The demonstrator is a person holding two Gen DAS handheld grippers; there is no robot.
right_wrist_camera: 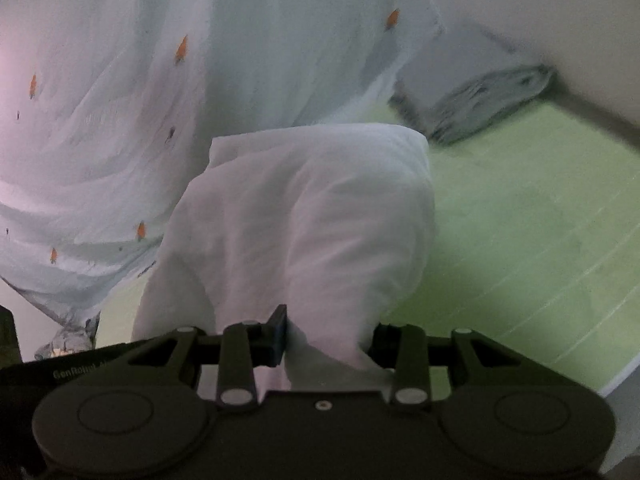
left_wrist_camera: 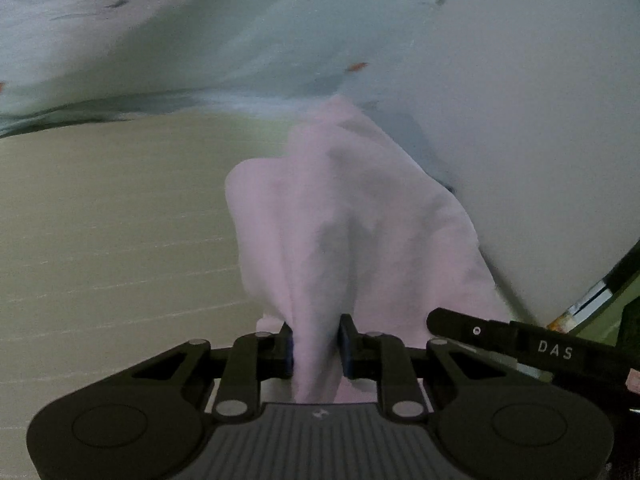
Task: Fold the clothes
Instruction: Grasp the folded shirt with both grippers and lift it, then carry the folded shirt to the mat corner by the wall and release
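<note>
The green mat (right_wrist_camera: 520,208) is the landmark here, and over it hangs the big pale garment (right_wrist_camera: 248,64), white with small orange marks, lifted clear of the mat and draping in blurred folds. Both grippers hold bunches of it: the left gripper (left_wrist_camera: 316,350) is pinching a gathered fold of cloth (left_wrist_camera: 344,216), pressed tight between its pads; the right gripper (right_wrist_camera: 328,334) has a thicker fold (right_wrist_camera: 304,216) between its jaws, which stand wider apart but appear to bear on the cloth.

The step in hand looks like carrying the garment out to spread or fold it. To do it well, both hands should probably stay level and draw apart until the cloth is taut, then lower it flat onto the mat.

At the mat's far corner lies a folded grey stack (right_wrist_camera: 480,100) against the white wall (right_wrist_camera: 560,20); that corner is taken. The mat's near stretch, right of the garment, looks open. The mat's edge (right_wrist_camera: 616,380) falls off near the right gripper, so a hem could slip over it.
</note>
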